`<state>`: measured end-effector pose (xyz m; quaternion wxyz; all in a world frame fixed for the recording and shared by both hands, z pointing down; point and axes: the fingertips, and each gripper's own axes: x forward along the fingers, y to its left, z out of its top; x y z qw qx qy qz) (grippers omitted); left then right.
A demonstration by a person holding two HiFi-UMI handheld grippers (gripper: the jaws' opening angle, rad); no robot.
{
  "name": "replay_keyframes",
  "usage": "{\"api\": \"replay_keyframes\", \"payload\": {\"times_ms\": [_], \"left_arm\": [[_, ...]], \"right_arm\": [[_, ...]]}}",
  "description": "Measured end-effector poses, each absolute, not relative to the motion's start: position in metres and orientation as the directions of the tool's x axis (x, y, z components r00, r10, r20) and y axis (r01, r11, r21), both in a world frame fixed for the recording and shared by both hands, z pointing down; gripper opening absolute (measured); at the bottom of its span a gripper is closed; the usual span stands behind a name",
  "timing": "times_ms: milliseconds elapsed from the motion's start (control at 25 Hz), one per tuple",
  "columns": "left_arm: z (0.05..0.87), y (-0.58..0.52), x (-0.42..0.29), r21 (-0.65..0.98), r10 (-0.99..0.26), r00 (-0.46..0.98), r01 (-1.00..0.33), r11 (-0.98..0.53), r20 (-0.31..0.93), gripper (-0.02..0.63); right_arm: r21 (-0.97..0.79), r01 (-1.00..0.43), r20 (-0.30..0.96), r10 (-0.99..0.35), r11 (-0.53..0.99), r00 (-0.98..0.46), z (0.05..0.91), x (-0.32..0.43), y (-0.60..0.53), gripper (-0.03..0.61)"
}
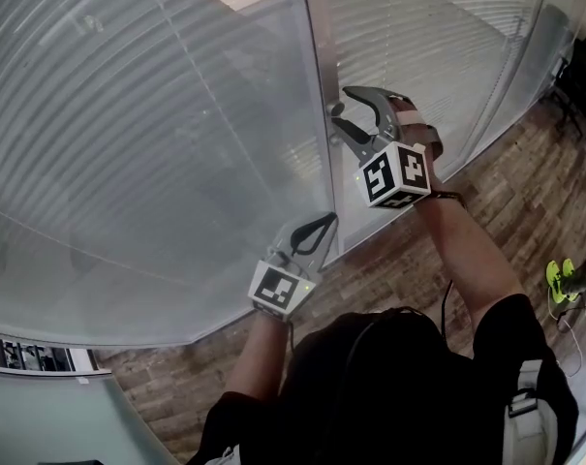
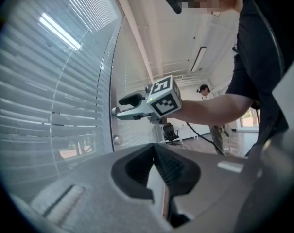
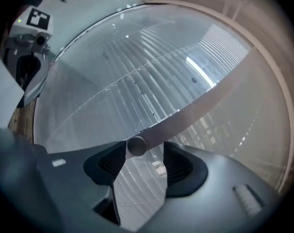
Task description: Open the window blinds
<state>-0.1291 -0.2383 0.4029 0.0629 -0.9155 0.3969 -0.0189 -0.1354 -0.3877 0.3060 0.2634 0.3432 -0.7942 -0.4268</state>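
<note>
Slatted window blinds (image 1: 128, 143) hang shut behind glass panes, either side of a grey upright frame (image 1: 319, 56). A small round knob (image 3: 136, 146) sticks out of that frame. My right gripper (image 1: 343, 110) is held level at the frame, open, with the knob between its jaws close to the left pad (image 3: 112, 161); the pads do not squeeze it. My left gripper (image 1: 323, 223) hangs lower beside the same frame, shut and empty. From the left gripper view, the right gripper (image 2: 118, 107) sits at the frame above a second round knob (image 2: 117, 140).
Brown wood-plank floor (image 1: 525, 192) runs along the foot of the window. A green object (image 1: 561, 279) lies at the right, dark furniture (image 1: 578, 71) stands at the far right. An office chair (image 2: 170, 132) and another person (image 2: 204, 91) are behind.
</note>
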Motion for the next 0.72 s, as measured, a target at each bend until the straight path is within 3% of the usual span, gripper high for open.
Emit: {"api": "replay_keyframes", "payload": {"times_ms": [200, 720], "left_arm": [[0.409, -0.239, -0.131, -0.141, -0.731, 0.682, -0.725, -0.674, -0.010, 0.003], [0.407, -0.243, -0.135, -0.135, -0.740, 0.672, -0.735, -0.665, -0.016, 0.004]], "right_arm": [[0.943, -0.163, 0.141, -0.790, 0.291, -0.597, 0.317, -0.141, -0.390, 0.245], [0.949, -0.153, 0.130, -0.783, 0.276, -0.608, 0.317, -0.146, -0.391, 0.215]]}}
